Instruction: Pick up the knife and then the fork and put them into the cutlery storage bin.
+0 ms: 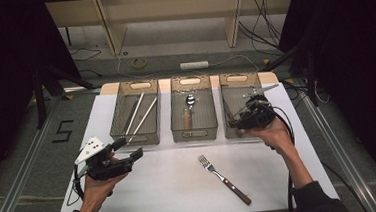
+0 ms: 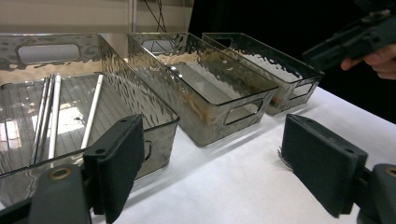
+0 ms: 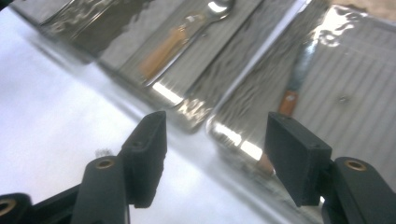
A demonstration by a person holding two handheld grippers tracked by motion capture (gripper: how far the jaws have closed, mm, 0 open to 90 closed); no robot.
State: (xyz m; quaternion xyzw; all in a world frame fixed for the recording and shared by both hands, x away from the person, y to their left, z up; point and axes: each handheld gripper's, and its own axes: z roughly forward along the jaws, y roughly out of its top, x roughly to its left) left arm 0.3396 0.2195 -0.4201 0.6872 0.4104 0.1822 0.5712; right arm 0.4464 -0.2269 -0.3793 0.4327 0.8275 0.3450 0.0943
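Tongs in the person's right hand [image 1: 237, 123] are hanging over the near end of the right-hand bin [image 1: 268, 99], their black jaws standing apart with nothing between them. In the right gripper view those jaws are framing that bin's front wall, and a knife [image 3: 294, 88] with a wooden handle is lying inside it, blade pointing away; the knife is free of the pads. In the same view a spoon [image 3: 184, 37] with a wooden handle is resting in the middle bin [image 1: 194, 130].

Left tongs [image 1: 131, 149] are hovering above the white table [image 1: 171, 187], near the front corner of the left bin [image 1: 119, 113]. Their jaws are also spread wide and gripping nothing, as the left gripper view is showing, with bare table cover between the pads. Pale chopsticks [image 1: 140, 113] are lying lengthwise in that left bin.

All three clear bins are sitting side by side along the far part of the table, handles cut into their end walls. A fork [image 1: 223, 177] with a dark wooden handle is lying on the open table in front of them, between the two hands and apart from both, its tines pointing toward the bins.
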